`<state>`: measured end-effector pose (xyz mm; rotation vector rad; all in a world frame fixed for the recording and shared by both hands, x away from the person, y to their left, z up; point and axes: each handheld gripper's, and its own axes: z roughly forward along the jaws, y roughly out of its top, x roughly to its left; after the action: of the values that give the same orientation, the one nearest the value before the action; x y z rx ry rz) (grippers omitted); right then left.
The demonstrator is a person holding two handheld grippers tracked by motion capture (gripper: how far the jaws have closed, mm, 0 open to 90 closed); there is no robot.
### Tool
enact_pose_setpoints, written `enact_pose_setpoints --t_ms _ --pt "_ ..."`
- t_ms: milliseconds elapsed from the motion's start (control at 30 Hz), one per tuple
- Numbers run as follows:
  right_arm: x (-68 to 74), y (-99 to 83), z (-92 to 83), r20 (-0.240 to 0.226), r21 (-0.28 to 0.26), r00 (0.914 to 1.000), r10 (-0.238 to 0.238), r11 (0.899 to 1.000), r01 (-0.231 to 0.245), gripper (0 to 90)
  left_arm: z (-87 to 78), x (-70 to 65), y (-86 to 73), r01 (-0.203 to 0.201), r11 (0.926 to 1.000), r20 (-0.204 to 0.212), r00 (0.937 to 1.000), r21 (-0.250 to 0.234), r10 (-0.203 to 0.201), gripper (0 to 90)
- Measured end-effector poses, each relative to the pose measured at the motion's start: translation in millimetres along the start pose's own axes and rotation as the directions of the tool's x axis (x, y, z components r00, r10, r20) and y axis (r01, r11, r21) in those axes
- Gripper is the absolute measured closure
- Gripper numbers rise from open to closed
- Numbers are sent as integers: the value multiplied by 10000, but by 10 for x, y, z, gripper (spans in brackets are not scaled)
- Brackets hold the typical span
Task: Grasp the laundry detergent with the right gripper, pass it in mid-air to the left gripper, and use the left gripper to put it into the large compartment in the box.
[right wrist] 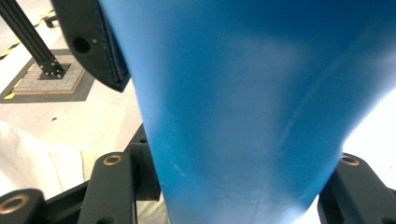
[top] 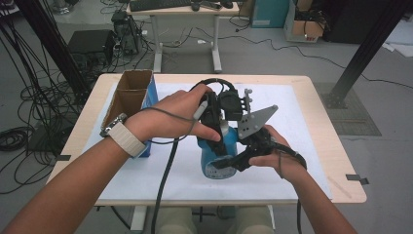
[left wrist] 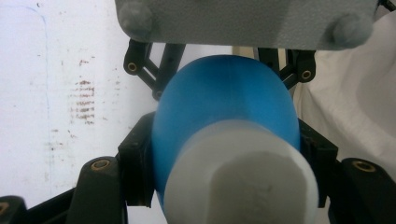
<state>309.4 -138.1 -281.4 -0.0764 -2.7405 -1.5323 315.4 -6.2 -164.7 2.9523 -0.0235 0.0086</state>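
Where the 2 grippers meet over the middle of the white mat (top: 146,180), a blue bottle (top: 219,158) with a white cap (left wrist: 240,179) is held between them, its base turned toward the person's edge of the table (top: 336,141). In the left gripper view the bottle's rounded shoulder swells just behind the cap, and the black jaws press against the blue body on both sides, so the left gripper (top: 214,122) is pinching the bottle near its cap end. The left hand (top: 170,117) wraps that gripper from above, a pale band at its wrist. In the right gripper view the blue body (right wrist: 252,116) runs up between the 2 black jaws, which bear on it at either side; the right gripper (top: 236,158) is likewise clamped on the bottle, lower down, near its base, with the right hand (top: 280,153) around it and the grey plate (top: 253,122) tilted above. Left of the hands, an open cardboard box (top: 129,92) with blue sides stands at the mat's edge, touching the left wrist. Cables (top: 165,180) trail off the near edge.
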Motion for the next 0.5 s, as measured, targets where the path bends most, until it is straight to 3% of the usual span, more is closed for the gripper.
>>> enact_pose_setpoints --t_ms 500 --pt "-3 11 6 -52 16 10000 -74 10000 74 432 -2 -2 -9 -26 10000 2 10000 -42 26 374"
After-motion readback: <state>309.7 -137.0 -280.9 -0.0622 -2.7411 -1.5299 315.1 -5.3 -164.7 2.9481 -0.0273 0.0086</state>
